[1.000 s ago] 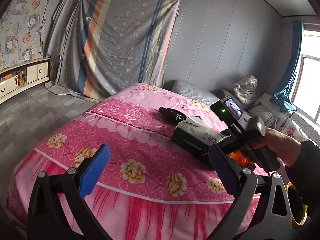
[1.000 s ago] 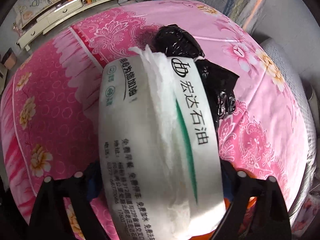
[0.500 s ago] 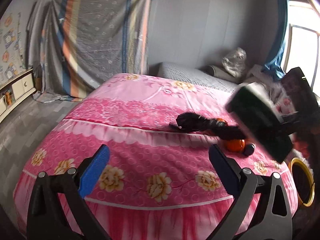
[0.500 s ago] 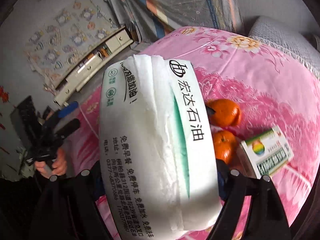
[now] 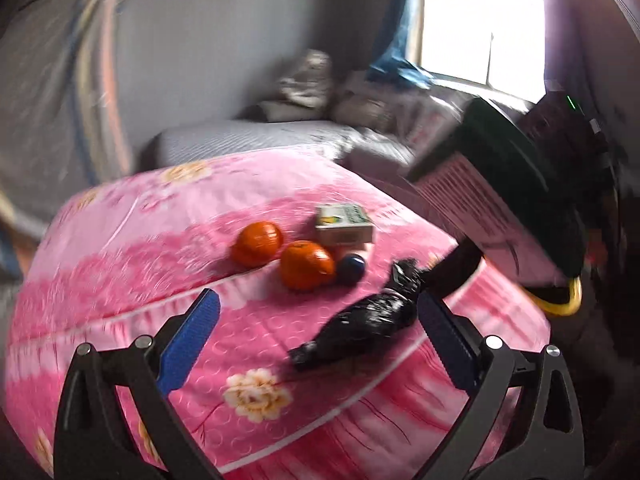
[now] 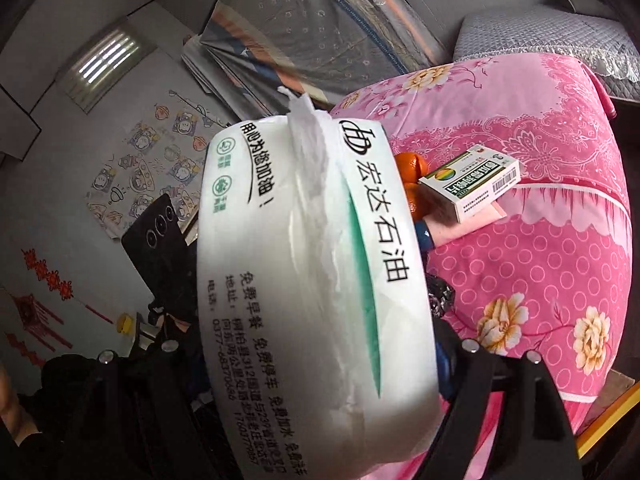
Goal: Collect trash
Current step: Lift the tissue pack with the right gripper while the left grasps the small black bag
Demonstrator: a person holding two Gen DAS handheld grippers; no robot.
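A white tissue pack (image 6: 312,272) with green and black lettering fills the right wrist view, and my right gripper (image 6: 320,360) is shut on it, holding it off the bed. A crumpled black plastic bag (image 5: 368,320) lies on the pink flowered bed (image 5: 140,264), just ahead of my left gripper (image 5: 318,300). That gripper is open, with nothing between its blue pads (image 5: 192,340). The bag (image 6: 438,296) peeks out beside the held pack. In the left wrist view the carried pack (image 5: 492,208) is a blurred shape at the right.
Two oranges (image 5: 306,264), a small blue round thing (image 5: 351,267) and a green and white box (image 5: 344,224) sit mid-bed. A yellow rim (image 5: 568,300) shows beyond the bed's right edge. Pillows and a bright window are behind.
The right gripper lifted the tissue pack off the bed and carried it to the right, uncovering the oranges and box. The left view swung right, toward the black bag.
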